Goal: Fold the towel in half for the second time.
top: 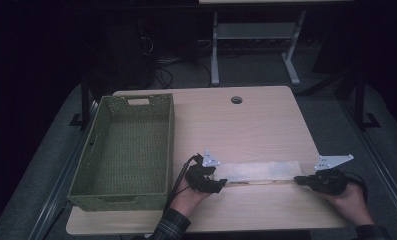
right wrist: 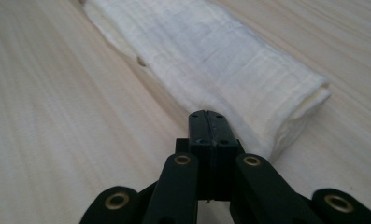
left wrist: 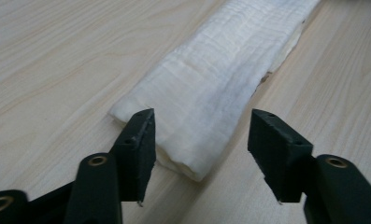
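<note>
My left tool (left wrist: 199,135) is spread around the folded cloth's (left wrist: 211,88) left end; right tool (right wrist: 207,125), pressed together, sits at its right end; the cloth's long axis runs left-right on the worktop (top: 246,120).

Cloth (left wrist: 206,93) far end cut off, top edge

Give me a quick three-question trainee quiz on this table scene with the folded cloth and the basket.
1. True or false: the left tongs stand open at one end of the folded white cloth.
2. The green basket sits: A, on the left tongs' side of the cloth; B, on the right tongs' side; C, on top of the cloth.
3. How do the jaws of the right tongs stand?
Key: 1 true; 2 A; 3 shut together, at the cloth's other end.
</note>
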A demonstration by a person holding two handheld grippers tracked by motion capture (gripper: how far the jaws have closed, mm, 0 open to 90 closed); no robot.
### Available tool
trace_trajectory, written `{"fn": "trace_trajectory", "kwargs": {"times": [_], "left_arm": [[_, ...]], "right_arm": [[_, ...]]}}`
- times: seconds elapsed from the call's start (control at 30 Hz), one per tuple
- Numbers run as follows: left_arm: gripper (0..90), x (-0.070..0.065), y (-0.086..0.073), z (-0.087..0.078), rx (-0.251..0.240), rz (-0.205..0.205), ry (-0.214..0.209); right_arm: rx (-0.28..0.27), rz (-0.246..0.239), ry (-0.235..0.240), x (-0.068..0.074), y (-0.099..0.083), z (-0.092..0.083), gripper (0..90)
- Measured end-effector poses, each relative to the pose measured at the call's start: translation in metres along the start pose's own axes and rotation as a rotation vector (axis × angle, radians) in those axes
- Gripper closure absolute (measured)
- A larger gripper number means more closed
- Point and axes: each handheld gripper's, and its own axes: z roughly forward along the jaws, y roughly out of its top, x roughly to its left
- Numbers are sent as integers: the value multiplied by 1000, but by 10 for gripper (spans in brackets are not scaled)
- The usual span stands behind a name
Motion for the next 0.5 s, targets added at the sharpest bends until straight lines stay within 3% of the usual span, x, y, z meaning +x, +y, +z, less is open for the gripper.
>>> {"fn": "trace_trajectory", "kwargs": {"times": [0.2,0.5], "left_arm": [[344,3,0,0,-6,9,-3],[341,4,0,0,-14,16,-1]], "right_arm": [[10,2,-32,-13,9,8,899],[9,-2,-47,-36,30,24,899]]}}
